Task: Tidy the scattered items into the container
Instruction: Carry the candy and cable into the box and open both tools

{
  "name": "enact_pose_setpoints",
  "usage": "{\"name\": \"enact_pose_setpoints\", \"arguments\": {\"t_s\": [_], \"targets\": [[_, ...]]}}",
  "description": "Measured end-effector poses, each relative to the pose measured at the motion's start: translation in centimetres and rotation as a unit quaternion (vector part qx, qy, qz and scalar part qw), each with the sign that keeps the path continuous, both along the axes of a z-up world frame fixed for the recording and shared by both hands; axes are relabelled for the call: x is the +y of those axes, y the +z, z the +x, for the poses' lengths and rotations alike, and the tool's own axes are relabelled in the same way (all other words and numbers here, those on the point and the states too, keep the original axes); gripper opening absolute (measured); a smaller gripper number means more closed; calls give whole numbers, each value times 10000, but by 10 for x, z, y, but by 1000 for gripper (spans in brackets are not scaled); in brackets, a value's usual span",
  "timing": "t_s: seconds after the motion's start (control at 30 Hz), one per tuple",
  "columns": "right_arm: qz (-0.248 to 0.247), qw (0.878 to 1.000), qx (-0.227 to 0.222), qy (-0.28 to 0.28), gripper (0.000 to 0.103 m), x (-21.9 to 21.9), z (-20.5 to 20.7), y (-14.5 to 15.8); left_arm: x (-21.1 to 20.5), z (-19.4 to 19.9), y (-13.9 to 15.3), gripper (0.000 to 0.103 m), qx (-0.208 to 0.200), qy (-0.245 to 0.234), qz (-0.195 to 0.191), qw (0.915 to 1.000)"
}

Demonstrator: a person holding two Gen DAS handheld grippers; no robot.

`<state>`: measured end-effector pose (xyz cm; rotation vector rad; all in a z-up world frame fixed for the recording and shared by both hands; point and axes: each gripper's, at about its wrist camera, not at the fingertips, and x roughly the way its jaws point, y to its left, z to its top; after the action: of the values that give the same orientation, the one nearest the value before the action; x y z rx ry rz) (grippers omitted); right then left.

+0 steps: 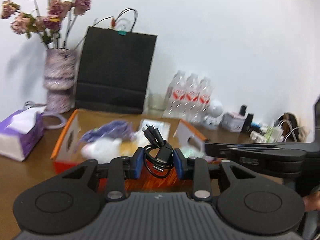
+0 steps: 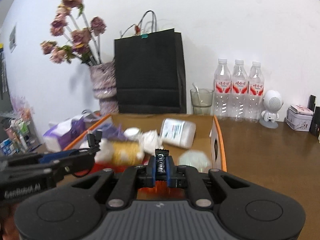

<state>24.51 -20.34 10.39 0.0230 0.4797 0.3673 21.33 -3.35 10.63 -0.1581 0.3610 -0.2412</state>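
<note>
Over the near edge of the orange cardboard box, both grippers hover with loads. Left gripper: fingers clamped on a coiled black USB cable. Right gripper: fingers pinching a black candy wrapper upright. Inside the box already: white plastic bottle lying on its side, purple bundle, yellow item (blurred, unidentifiable), white wads. Judgement: task well advanced; two held items not yet released into the box. Table right of the box shows no loose items.
</note>
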Motion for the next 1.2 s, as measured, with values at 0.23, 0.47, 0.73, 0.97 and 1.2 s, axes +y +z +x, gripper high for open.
{"name": "enact_pose_setpoints", "arguments": {"t_s": [0.23, 0.47, 0.73, 0.97, 1.2], "targets": [[88, 9995, -12, -293, 9, 10, 54, 2, -1, 60, -4, 33, -54, 163, -439, 9989], [-15, 9994, 267, -207, 9, 17, 86, -14, 3, 103, -16, 33, 159, 376, -404, 9984], [-21, 9989, 414, -199, 26, 19, 91, -23, 8, 115, -26, 44, 407, 537, -341, 9971], [470, 9967, 299, -582, 103, -6, 89, -12, 31, 103, -20, 103, 420, 1428, -543, 9874], [512, 9972, 328, -445, 103, -6, 88, -8, 28, 98, -12, 103, 297, 1301, -540, 9896]]}}
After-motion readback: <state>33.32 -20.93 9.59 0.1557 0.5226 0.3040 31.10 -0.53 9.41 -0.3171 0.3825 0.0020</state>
